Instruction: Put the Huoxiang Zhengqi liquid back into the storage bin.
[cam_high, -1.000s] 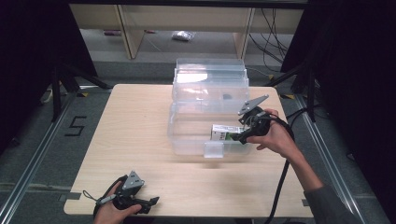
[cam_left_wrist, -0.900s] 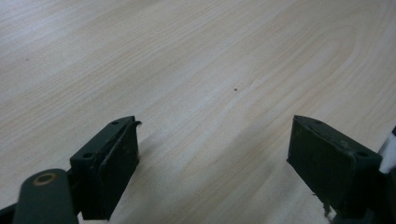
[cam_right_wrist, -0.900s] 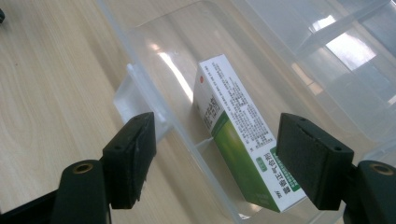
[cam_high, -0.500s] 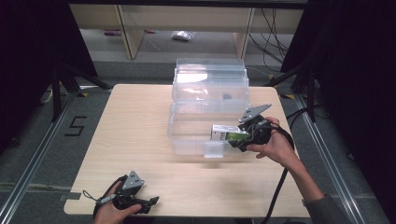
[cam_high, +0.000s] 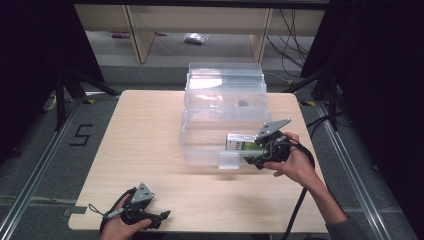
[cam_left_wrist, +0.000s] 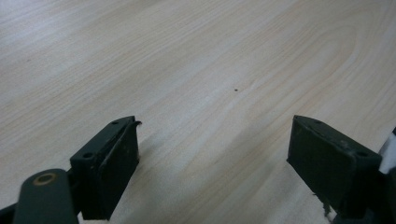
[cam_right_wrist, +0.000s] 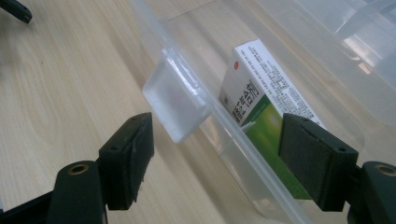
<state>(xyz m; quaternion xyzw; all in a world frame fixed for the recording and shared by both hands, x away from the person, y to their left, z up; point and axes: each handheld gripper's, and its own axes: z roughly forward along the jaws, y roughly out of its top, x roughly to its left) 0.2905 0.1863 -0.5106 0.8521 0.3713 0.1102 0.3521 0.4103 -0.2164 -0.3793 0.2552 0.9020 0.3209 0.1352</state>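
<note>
Clear plastic bin (cam_high: 210, 145) w/ latch tab (cam_high: 229, 160) on its near wall, open-topped, at table centre. Inside, white-and-green carton (cam_high: 240, 142) (small printed text, red dot) lies on its side, against the near wall, right end.

A black number 5 (cam_high: 81, 135) is marked on the floor left of the surface. The box (cam_right_wrist: 261, 109) has small print and big signs, too blurry to read.

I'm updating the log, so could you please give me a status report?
Left gripper open, idle. Right gripper open, astride bin wall at latch. Box inside bin.
</note>
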